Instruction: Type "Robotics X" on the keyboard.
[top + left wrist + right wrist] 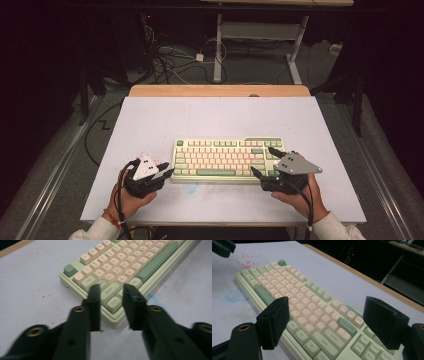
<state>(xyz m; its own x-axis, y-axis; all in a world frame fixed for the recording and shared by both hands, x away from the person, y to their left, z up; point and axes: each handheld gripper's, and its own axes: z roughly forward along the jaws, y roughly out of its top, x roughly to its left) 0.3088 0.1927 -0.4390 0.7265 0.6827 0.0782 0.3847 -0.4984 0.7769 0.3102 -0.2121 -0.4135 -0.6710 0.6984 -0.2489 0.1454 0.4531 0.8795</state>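
Seen from the high view, two hands bring grippers to either end of a pastel keyboard (pixel 228 159) lying square on the grey table (pixel 150 120), near its front edge. The left gripper (pixel 167 169) sits just off the keyboard's left end; the right gripper (pixel 264 161) straddles its right end, jaws spread. The step in hand looks like taking hold of the keyboard at both ends, and the next move would call for both pairs of jaws to settle on the case before any lift or slide.

In the left gripper view, the left gripper (pixel 111 291) has its jaws drawn fairly close together, a narrow gap between them, hanging over the keyboard's (pixel 130 263) front left corner by the Ctrl and Shift keys. Whether the tips touch the keys cannot be told; nothing is clamped.

In the right gripper view, the right gripper (pixel 332 312) stands wide open above the keyboard's (pixel 294 297) right half, the Enter key area between its jaws, gripping nothing. Red and blue marks stain the table (pixel 332 272).
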